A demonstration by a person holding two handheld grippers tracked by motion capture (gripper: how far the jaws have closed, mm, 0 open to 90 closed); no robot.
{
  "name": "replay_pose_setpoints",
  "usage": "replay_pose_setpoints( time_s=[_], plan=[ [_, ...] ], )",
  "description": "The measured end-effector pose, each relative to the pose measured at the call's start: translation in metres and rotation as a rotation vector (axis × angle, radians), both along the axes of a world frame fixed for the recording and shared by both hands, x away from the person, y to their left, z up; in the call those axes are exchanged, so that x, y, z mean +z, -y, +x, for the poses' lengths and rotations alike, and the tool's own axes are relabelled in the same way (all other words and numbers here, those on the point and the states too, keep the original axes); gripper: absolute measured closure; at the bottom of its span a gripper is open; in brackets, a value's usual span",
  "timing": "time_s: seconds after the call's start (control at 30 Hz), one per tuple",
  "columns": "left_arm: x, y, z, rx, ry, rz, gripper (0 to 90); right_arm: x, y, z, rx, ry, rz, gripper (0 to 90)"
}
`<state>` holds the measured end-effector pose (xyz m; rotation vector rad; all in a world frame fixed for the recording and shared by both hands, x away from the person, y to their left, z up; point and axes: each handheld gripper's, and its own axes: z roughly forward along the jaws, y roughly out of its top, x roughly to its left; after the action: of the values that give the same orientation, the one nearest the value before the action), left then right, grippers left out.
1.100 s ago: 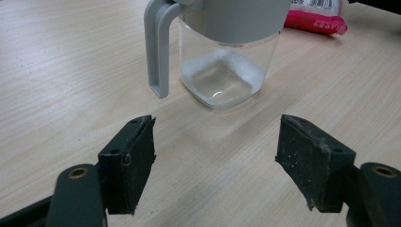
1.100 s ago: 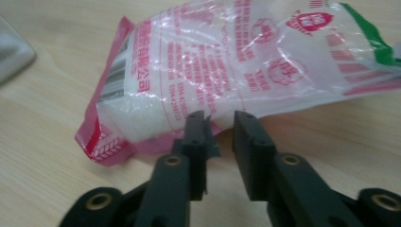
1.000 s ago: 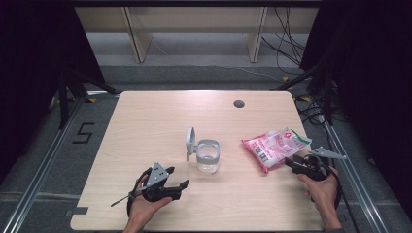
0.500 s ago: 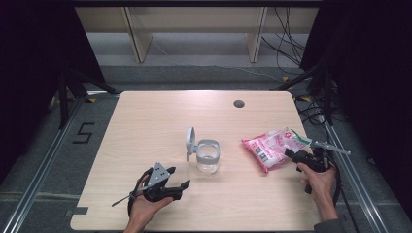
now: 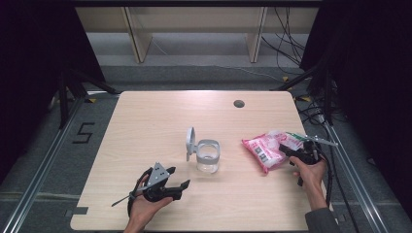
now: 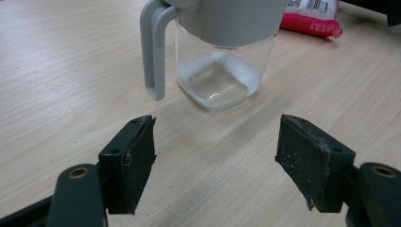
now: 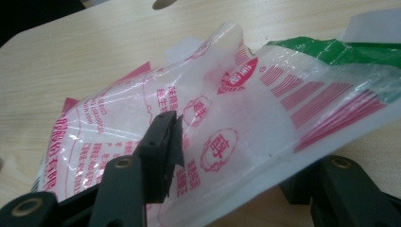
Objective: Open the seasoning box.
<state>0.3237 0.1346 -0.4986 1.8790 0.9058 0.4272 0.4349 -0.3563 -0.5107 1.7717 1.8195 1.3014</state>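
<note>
Right tongs [image 7: 227, 165] moved in, apparently closing astride bag [image 7: 198, 127].

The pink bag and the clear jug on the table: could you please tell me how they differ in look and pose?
The pink bag is soft, crinkled plastic lying flat; the clear jug is rigid and stands upright. The bag is printed in pink and green; the jug is see-through with a grey collar and handle. The bag lies between the right gripper's jaws; the jug stands untouched. Both rest on the table.
</note>
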Motion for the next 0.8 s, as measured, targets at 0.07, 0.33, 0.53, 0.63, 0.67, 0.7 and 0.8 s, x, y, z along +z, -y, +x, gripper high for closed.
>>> replay_pose_setpoints(
  time_s=[0.07, 0.33, 0.53, 0.63, 0.67, 0.7, 0.8],
  plan=[
    [0.0, -0.001, 0.0, -0.003, 0.0, 0.011, 28.0, 0.0, -0.003, 0.001, -0.005, 0.0, 0.009, 55.6],
    [0.0, -0.003, 0.001, -0.002, -0.005, -0.002, 28.1, -0.001, -0.004, 0.003, -0.015, 0.015, -0.009, 84.6],
    [0.0, -0.002, 0.001, -0.001, -0.005, 0.004, 28.1, 0.003, -0.009, 0.002, -0.012, 0.089, -0.037, 90.0],
    [-0.001, -0.001, 0.001, -0.001, -0.006, -0.011, 28.1, 0.005, -0.005, 0.002, 0.009, 0.137, -0.069, 90.0],
    [-0.001, -0.001, 0.0, -0.001, -0.007, -0.01, 28.2, 0.01, -0.009, -0.001, -0.01, 0.124, -0.044, 90.0],
    [-0.001, -0.001, 0.0, -0.001, -0.008, -0.011, 28.1, 0.012, -0.007, 0.001, 0.026, 0.161, -0.074, 90.0],
    [-0.002, 0.0, 0.0, -0.006, -0.01, 0.009, 28.1, 0.028, -0.015, -0.002, 0.06, 0.205, -0.167, 90.0]
  ],
)
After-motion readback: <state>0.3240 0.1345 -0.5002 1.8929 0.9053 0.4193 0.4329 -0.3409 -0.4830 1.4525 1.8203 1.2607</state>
